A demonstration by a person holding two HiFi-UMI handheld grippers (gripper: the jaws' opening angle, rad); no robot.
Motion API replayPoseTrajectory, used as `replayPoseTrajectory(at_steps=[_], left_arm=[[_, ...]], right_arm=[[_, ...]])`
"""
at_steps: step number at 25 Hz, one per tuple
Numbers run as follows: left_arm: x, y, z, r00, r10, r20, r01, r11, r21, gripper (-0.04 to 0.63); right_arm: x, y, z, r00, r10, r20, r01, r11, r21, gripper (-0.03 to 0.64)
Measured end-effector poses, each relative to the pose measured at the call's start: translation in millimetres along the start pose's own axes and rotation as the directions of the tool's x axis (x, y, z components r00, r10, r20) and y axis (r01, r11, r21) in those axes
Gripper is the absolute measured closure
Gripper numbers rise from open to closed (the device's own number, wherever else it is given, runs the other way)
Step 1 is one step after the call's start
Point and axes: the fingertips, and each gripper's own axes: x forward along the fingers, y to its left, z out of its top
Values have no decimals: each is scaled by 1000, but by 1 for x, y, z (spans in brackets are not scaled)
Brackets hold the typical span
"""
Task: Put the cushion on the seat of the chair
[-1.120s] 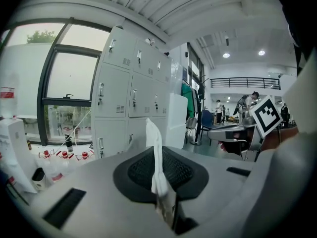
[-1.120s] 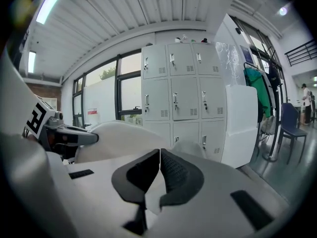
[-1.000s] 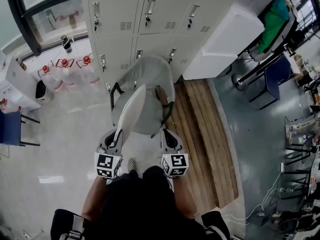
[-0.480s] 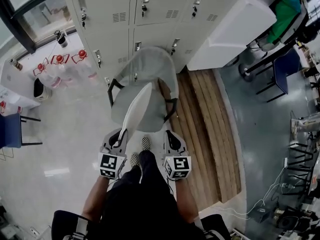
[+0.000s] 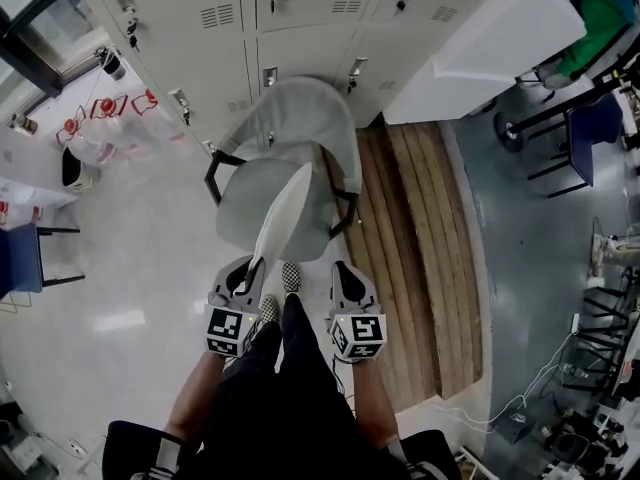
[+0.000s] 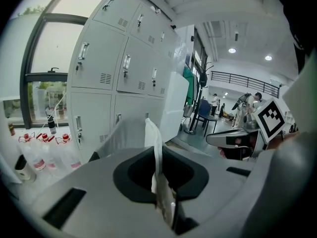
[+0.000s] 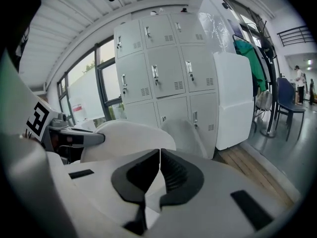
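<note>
Seen from above, a person stands facing a grey chair (image 5: 244,200) that sits in front of a wall of pale grey lockers (image 5: 200,8). Each hand carries a gripper with a black-and-white marker cube.

The left gripper (image 5: 250,268) has its jaws pinched narrow on the near edge of a thin white cushion (image 5: 285,216). The left gripper view shows the fabric squeezed between the dark pads. The cushion stands on its edge rather than flat. It reaches from the front edge of the seat across the middle towards the backrest. It seems to hang just above the seat, though the steep angle does not show whether its lower edge touches.

The right gripper (image 5: 338,266) is near the seat's front right corner. Its jaws are pressed together with nothing between them, and it is apart from the cushion.

A raised platform of wooden planks (image 5: 410,248) lies to the right of the chair. Bottles with red caps (image 5: 100,128) stand on the shiny floor to its left.
</note>
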Motion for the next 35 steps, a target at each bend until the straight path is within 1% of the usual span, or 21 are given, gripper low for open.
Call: replayPoseTrajectory(at_steps=[6, 11, 21, 30, 35], left_arm=[[46, -4, -12, 999, -35, -41, 34, 999, -21, 557], [74, -14, -23, 994, -66, -84, 63, 997, -36, 557], [119, -31, -36, 986, -114, -123, 106, 992, -68, 557], [144, -29, -58, 981, -100, -168, 91, 994, -63, 557], [152, -26, -60, 979, -89, -181, 79, 995, -64, 557]], right_arm=[[27, -23, -11, 999, -10, -40, 11, 1000, 19, 586], [37, -43, -19, 997, -27, -70, 30, 999, 41, 586], [55, -75, -30, 993, -38, -116, 46, 997, 66, 586], [75, -89, -31, 991, -12, -136, 22, 997, 78, 586], [89, -94, -30, 990, 14, -139, -2, 996, 86, 586]])
